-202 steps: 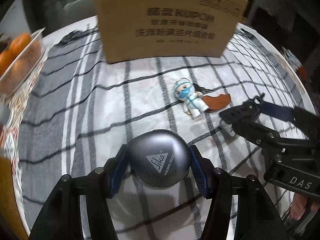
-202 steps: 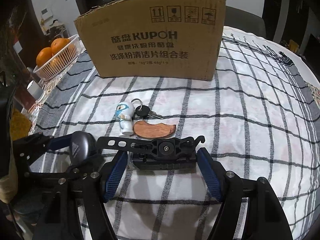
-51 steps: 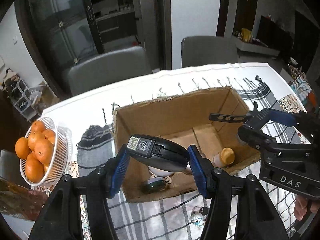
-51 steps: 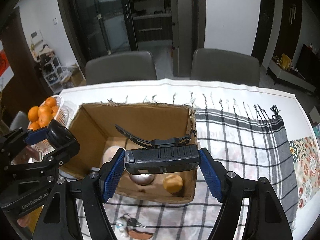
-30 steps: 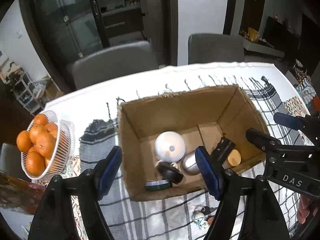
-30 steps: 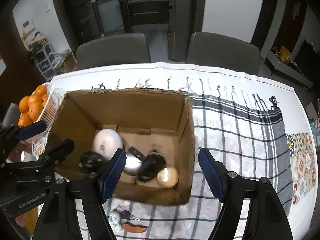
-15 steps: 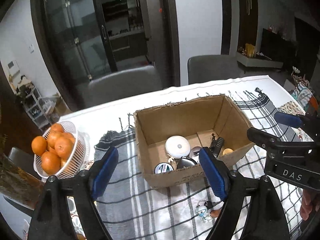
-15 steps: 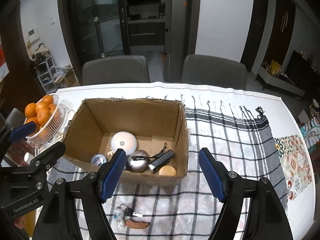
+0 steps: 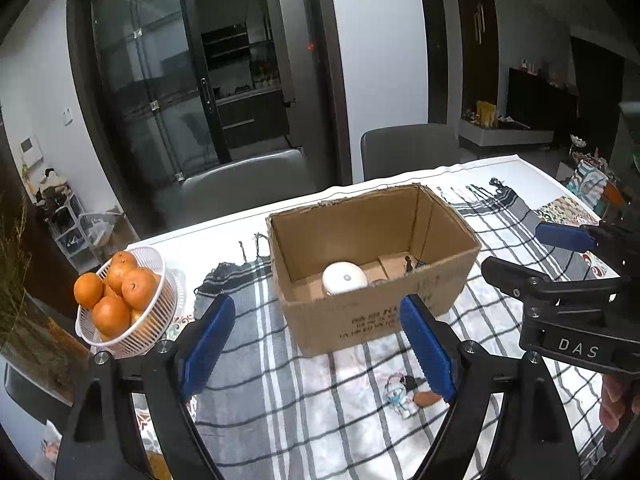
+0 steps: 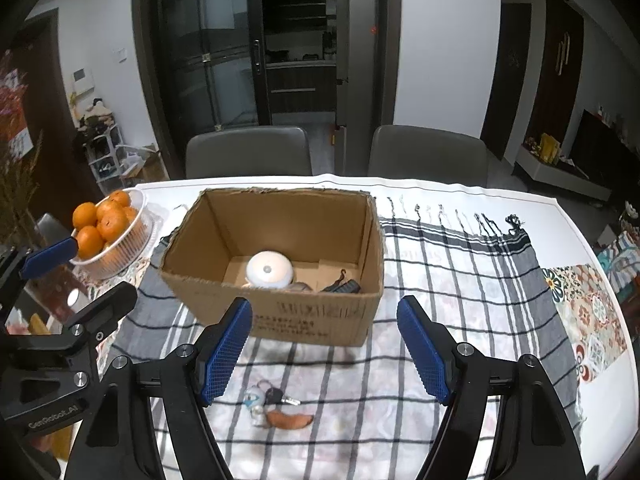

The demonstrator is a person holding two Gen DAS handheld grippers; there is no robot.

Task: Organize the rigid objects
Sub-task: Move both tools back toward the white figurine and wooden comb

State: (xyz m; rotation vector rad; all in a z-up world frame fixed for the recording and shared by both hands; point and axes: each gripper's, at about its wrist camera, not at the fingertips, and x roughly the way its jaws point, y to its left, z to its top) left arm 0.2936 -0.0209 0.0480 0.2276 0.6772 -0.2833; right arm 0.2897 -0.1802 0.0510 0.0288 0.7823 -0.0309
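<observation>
**Both hand-held grippers empty above the bench, box ahead**

Your left hand-held gripper [image 9: 320, 344] is spread wide with nothing between its blue pads [image 9: 206, 334]. Your right hand-held gripper [image 10: 324, 346] is spread just as wide and also empty.

Straight ahead of both, beyond the fingertips, the open cardboard box [image 10: 276, 312] stands upright on the checked cloth [image 10: 460, 280] that covers the bench [image 10: 440, 188]. Inside it, toward the left of the floor from your right gripper's view, sits a white round object [image 10: 269, 269]; to its right lies a black device [image 10: 344, 286], with a grey rounded item just beside it, mostly hidden by the near wall.

Nearer to you than the box, on the cloth and below the gap between your right gripper's fingers, lies a keychain [image 10: 276, 404]: a small white and blue figurine, dark keys and a brown wooden tag, all touching one another. From the left gripper's view the same keychain [image 9: 404, 394] lies just beside the right-hand pad.

Off to the left of your left gripper, a white basket [image 9: 136, 332] holds oranges [image 9: 120, 292], well apart from the box. Two grey chairs [image 10: 248, 156] stand at the far edge of the bench.
</observation>
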